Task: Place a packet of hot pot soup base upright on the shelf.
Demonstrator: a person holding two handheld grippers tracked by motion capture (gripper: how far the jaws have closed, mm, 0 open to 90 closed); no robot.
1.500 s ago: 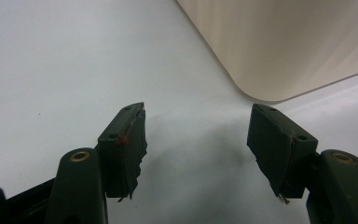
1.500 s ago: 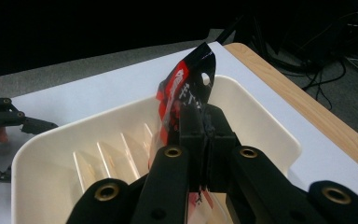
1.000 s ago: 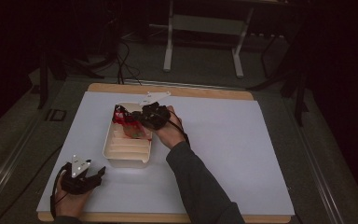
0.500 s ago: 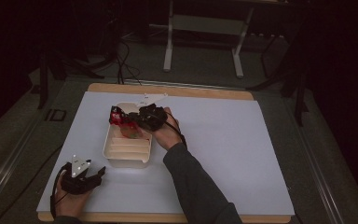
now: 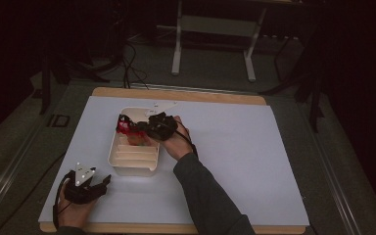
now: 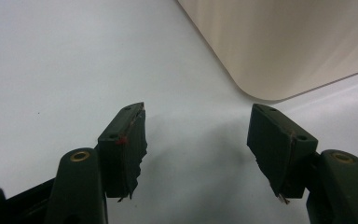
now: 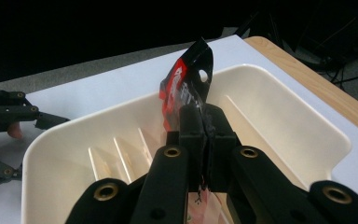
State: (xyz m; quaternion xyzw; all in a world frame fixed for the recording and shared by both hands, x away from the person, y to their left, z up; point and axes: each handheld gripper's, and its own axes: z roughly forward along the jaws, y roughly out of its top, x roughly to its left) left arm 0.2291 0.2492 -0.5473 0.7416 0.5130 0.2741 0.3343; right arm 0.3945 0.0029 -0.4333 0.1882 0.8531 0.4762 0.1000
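Presently, the left gripper (image 5: 100, 182) rests on the white sheet (image 5: 254, 161) near the table's near left corner, held in the person's left hand (image 5: 73, 208). Its jaws stand spread apart with nothing between them; in the left gripper view they frame bare sheet, and the rounded corner of the tray (image 6: 284, 46) lies just beyond them, not touching.

The tray (image 5: 133, 164) sits left of the table's middle, long side running from the near edge toward the far edge. It is cream-coloured, with raised ribs across its floor. Its near half holds nothing that can be made out.

The packet (image 5: 125, 126), red and black with white lettering, is over the far half of the tray, at its left wall. In the right gripper view the packet (image 7: 186, 88) rises upright above the tray floor, tilted slightly, with a punched hole near its top edge. Whether its lower end touches the tray floor cannot be told, as the jaws cover it.

The right gripper (image 5: 136, 129) reaches in over the tray's right wall, carried by the right hand (image 5: 176, 139), sleeve trailing back to the table's near edge. Its jaws are pressed together, pinching the packet's lower part; the right gripper (image 7: 204, 122) shows the film clamped flat between the pads.

A wooden border (image 5: 176, 94) shows along the table's far edge.
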